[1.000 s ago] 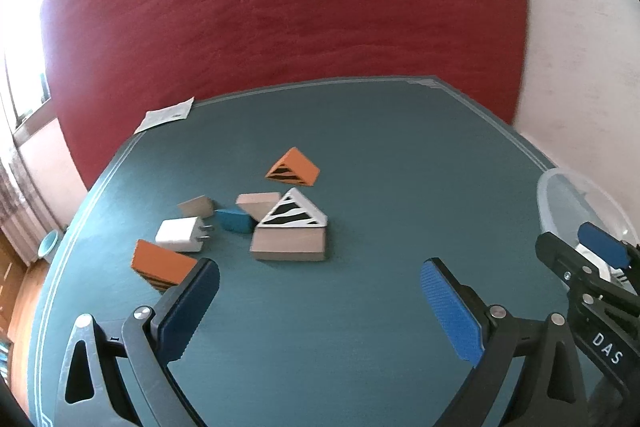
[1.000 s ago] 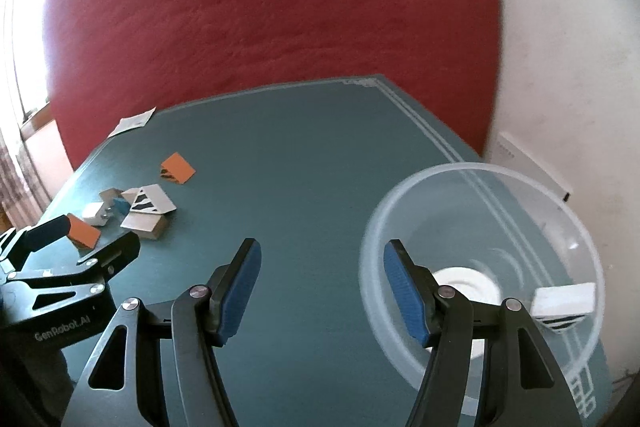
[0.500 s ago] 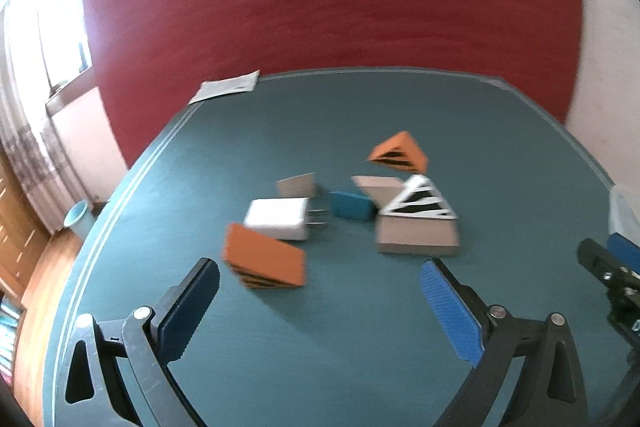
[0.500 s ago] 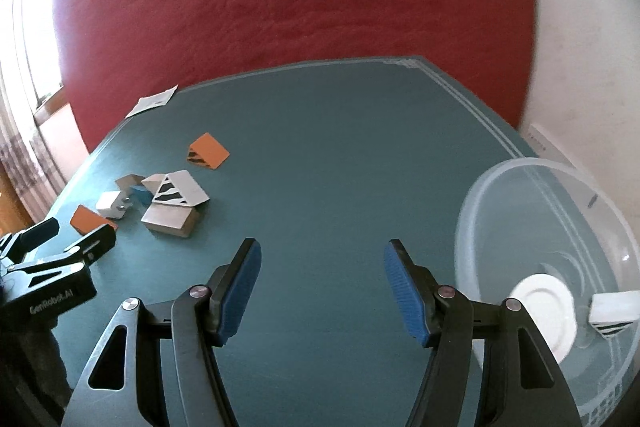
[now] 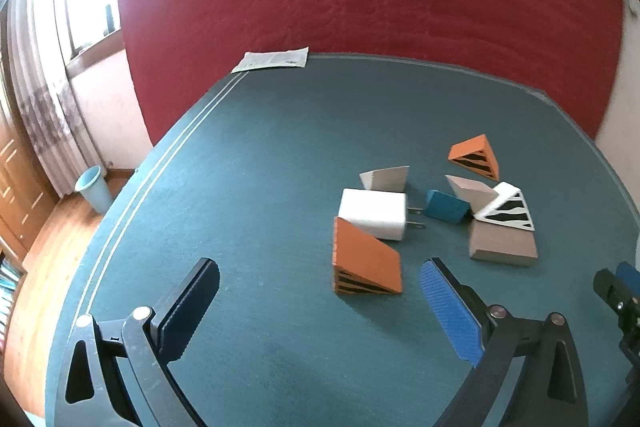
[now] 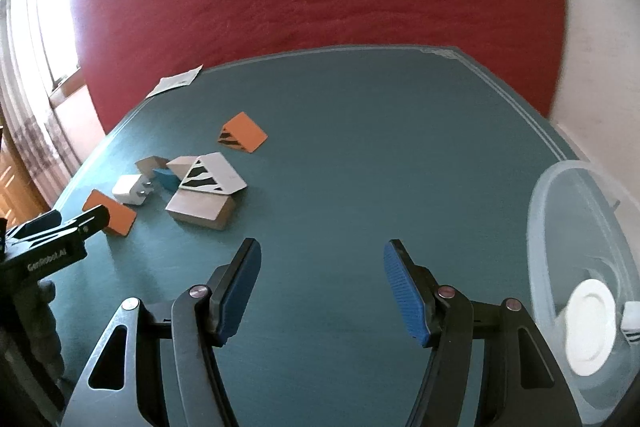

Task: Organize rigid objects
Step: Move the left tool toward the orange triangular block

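Observation:
A cluster of small blocks lies on the teal table (image 5: 260, 187). Nearest my left gripper (image 5: 320, 291) is an orange striped wedge (image 5: 362, 261), just ahead of the open, empty jaws. Behind it sit a white charger plug (image 5: 374, 213), a small blue block (image 5: 446, 207), two beige wedges (image 5: 386, 178), a white zebra-striped wedge (image 5: 506, 207) leaning on a beige block (image 5: 502, 247), and a second orange wedge (image 5: 476, 157). My right gripper (image 6: 322, 275) hangs open over bare table, right of the pile (image 6: 200, 187). A clear bowl (image 6: 560, 227) at the right edge holds a striped white block (image 6: 632, 323).
A white paper sheet (image 5: 274, 59) lies at the table's far edge against the red wall. A light blue bin (image 5: 94, 187) stands on the wooden floor to the left. The right gripper's tip (image 5: 618, 287) shows at the left wrist view's right border.
My left gripper swung left and rolled, so the block cluster shifted right and the orange wedge now sits close before its jaws. My right gripper drifted left away from the bowl. Both stayed open.

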`<act>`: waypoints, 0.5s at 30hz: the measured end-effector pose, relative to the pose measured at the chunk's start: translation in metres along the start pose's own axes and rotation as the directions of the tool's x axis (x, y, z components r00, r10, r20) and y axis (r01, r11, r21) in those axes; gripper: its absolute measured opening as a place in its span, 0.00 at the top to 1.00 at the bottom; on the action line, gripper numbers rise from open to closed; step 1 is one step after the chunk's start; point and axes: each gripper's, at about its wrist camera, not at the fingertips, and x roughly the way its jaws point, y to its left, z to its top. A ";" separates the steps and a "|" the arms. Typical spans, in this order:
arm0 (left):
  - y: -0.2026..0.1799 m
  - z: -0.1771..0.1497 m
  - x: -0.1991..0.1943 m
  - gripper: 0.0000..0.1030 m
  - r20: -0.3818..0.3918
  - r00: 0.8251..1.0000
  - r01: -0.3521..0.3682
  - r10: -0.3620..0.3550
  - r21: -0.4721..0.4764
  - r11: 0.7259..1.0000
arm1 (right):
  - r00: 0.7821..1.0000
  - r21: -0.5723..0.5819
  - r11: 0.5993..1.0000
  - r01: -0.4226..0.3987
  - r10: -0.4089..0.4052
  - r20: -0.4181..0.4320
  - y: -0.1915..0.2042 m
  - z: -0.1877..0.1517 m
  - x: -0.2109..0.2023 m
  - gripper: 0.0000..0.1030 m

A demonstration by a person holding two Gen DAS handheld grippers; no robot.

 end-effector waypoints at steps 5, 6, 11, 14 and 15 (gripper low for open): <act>0.002 -0.003 0.006 0.01 -0.025 1.000 -0.002 0.002 -0.003 1.000 | 1.000 -0.002 1.000 -0.024 0.024 -0.013 0.005 -0.002 0.007 0.37; 0.000 -0.003 0.007 0.01 -0.028 1.000 -0.002 0.002 -0.005 1.000 | 1.000 -0.001 1.000 -0.026 0.026 -0.016 0.005 -0.002 0.009 0.37; 0.003 -0.003 0.010 0.01 -0.052 0.999 0.006 -0.007 -0.023 1.000 | 0.998 0.014 0.999 -0.047 0.048 -0.034 0.003 -0.003 0.014 0.37; 0.001 -0.001 0.010 0.01 -0.058 0.998 -0.002 0.000 -0.036 0.999 | 0.998 0.023 0.998 -0.056 0.057 -0.037 0.002 -0.003 0.015 0.37; 0.000 -0.001 0.010 0.01 -0.058 0.998 -0.004 0.002 -0.035 0.999 | 0.998 0.024 0.998 -0.058 0.059 -0.037 0.002 -0.003 0.015 0.37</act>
